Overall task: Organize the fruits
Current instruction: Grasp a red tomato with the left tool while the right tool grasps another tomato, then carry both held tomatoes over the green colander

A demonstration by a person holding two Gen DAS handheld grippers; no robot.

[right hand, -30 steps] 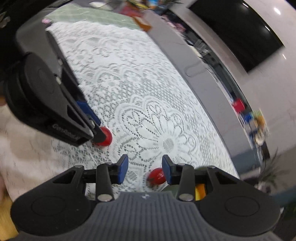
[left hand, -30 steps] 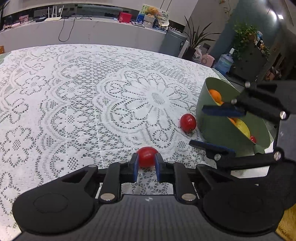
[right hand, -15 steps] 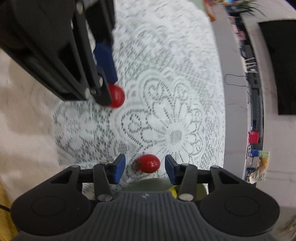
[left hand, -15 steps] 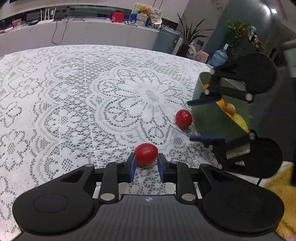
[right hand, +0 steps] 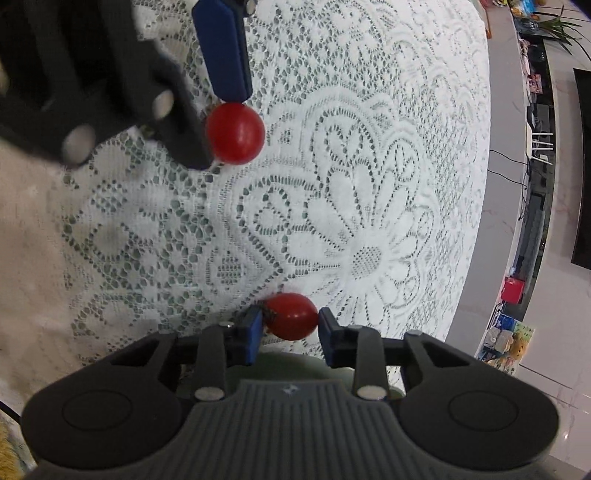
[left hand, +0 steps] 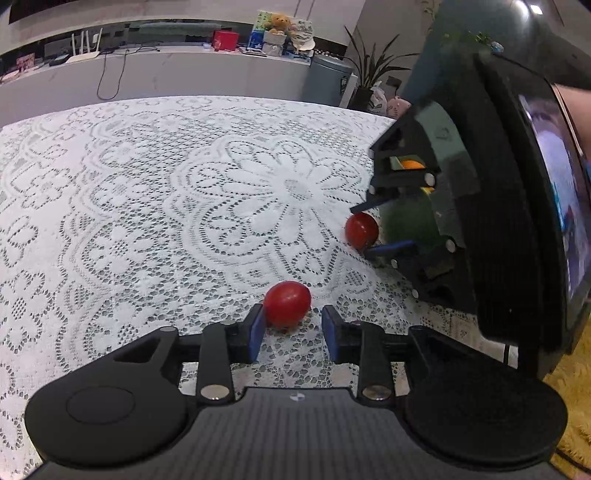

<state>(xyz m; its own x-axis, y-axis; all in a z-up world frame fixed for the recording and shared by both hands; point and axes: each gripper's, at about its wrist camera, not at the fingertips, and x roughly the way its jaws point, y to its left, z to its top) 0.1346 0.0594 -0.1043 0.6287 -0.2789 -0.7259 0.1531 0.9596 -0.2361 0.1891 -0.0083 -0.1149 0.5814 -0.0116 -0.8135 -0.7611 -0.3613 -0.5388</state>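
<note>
While my left gripper rests low over the lace-covered desk, its jaws stand parted, with the near tomato lying on the cloth just ahead of the tips. The tomato sits close against the left pad and leaves a clear gap to the right one, so these jaws have hold of nothing.

My right gripper has its blue fingertips on either side of the far tomato. They look to be touching it on both sides, but I cannot tell whether they truly pinch it, and the tomato appears to lie on the cloth. Directly beneath this gripper curves the rim of the green bowl.

From the left wrist view, the far tomato lies right beside the bowl's wall, between the right gripper's two fingers, and an orange fruit shows inside the bowl through the gripper's frame. That fruit is hidden in the right wrist view, which instead shows the near tomato from above against the tips of the left gripper.

Beyond the desk, a red box, a plush bear and a potted plant stand along the far counter. No writing there is readable.
</note>
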